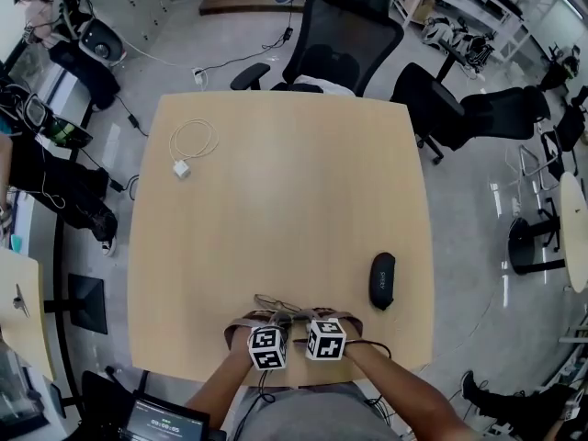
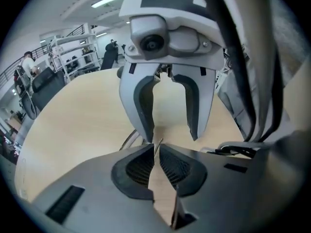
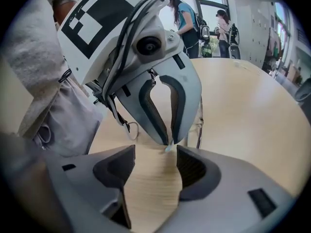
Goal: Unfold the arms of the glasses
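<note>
The thin-framed glasses (image 1: 273, 302) lie on the wooden table (image 1: 276, 200) near its front edge, just ahead of both grippers. My left gripper (image 2: 156, 149) is shut on a thin arm of the glasses, whose pale tip (image 3: 170, 147) pokes out below its jaws in the right gripper view. A curve of the frame (image 2: 127, 140) shows to the left of those jaws. My right gripper (image 3: 154, 154) faces the left one from close by, open, with only bare table between its jaws. A lens rim (image 3: 199, 127) stands behind the left gripper (image 3: 171, 142).
A black glasses case (image 1: 382, 280) lies to the right of the grippers. A white charger with a coiled cable (image 1: 188, 145) lies at the far left of the table. Office chairs (image 1: 335, 44) stand beyond the far edge.
</note>
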A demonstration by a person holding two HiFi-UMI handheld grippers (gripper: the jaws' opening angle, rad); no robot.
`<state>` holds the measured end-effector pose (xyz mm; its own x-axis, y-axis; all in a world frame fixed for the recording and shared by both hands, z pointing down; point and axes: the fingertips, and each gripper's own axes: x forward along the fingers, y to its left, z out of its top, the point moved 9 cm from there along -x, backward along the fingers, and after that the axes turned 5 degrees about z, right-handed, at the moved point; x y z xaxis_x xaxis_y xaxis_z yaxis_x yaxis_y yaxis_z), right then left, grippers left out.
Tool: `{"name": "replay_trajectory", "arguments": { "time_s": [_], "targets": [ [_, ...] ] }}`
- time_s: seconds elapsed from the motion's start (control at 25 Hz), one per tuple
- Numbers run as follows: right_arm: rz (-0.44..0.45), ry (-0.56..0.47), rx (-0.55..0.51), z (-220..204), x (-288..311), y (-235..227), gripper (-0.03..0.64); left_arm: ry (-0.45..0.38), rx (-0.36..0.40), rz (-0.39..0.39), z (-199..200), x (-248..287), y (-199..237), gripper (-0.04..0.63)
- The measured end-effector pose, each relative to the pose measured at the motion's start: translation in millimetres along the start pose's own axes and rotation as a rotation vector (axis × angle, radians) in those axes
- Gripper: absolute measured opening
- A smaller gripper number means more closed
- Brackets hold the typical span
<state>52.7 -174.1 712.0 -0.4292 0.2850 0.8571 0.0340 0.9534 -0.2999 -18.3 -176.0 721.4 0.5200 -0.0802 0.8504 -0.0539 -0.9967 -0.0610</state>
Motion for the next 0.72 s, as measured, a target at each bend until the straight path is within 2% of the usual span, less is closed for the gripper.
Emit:
{"name": "replay_trajectory", "arguments": {
  "time_s": [0.28, 0.52, 0.72],
  "targets": [
    [-0.042, -0.016, 0.038, -10.8, -12.8, -14.2, 0.262, 0.059, 0.036, -0.073, 3.7, -1.0, -9.4, 0.011],
    [-0.070, -0.007, 0.063, -23.5, -25.8, -29.8, 0.264, 0.080, 0.079, -0.072, -5.2, -4.5, -23.0, 0.011],
    [-0.031, -0.108, 0.060, 8.6, -41.0, 11.4, 0.270, 0.074, 0.074, -0.059, -5.3, -6.8, -22.6, 0.011]
  ]
}}
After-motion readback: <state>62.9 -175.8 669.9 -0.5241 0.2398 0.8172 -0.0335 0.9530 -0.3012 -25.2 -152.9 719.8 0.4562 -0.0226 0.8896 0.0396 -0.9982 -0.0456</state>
